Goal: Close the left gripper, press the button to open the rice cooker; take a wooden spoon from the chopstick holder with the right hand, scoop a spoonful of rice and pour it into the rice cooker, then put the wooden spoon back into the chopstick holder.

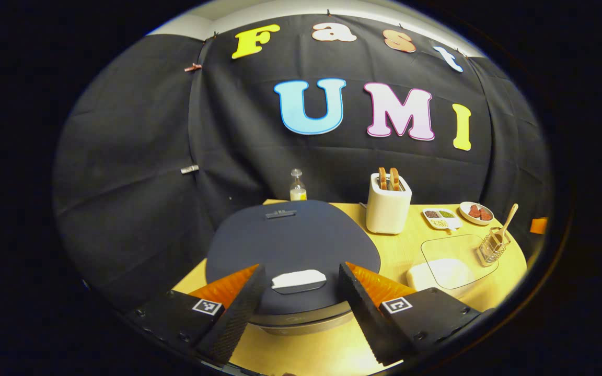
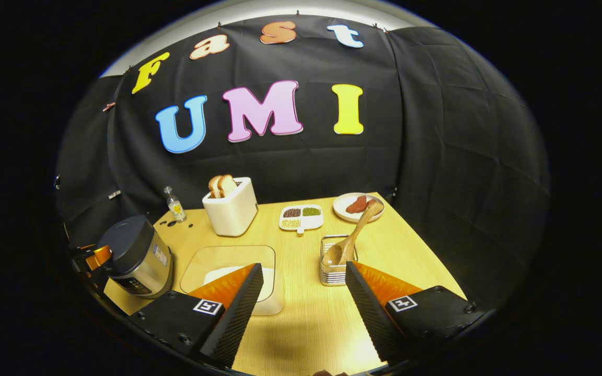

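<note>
Standing in one chopstick holder [image 2: 336, 267] — one wooden spoon [image 2: 352, 237]; both grippers' fingers spread apart.

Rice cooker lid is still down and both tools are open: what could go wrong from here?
1. The left tool straddles the white button with its jaws apart; pressing like that could miss it, so close first.
2. The wooden spoon leans tilted in the light wire chopstick holder; pulling it sideways might tip the holder.
3. The rice container sits just ahead of the right tool, easy to bump.
</note>
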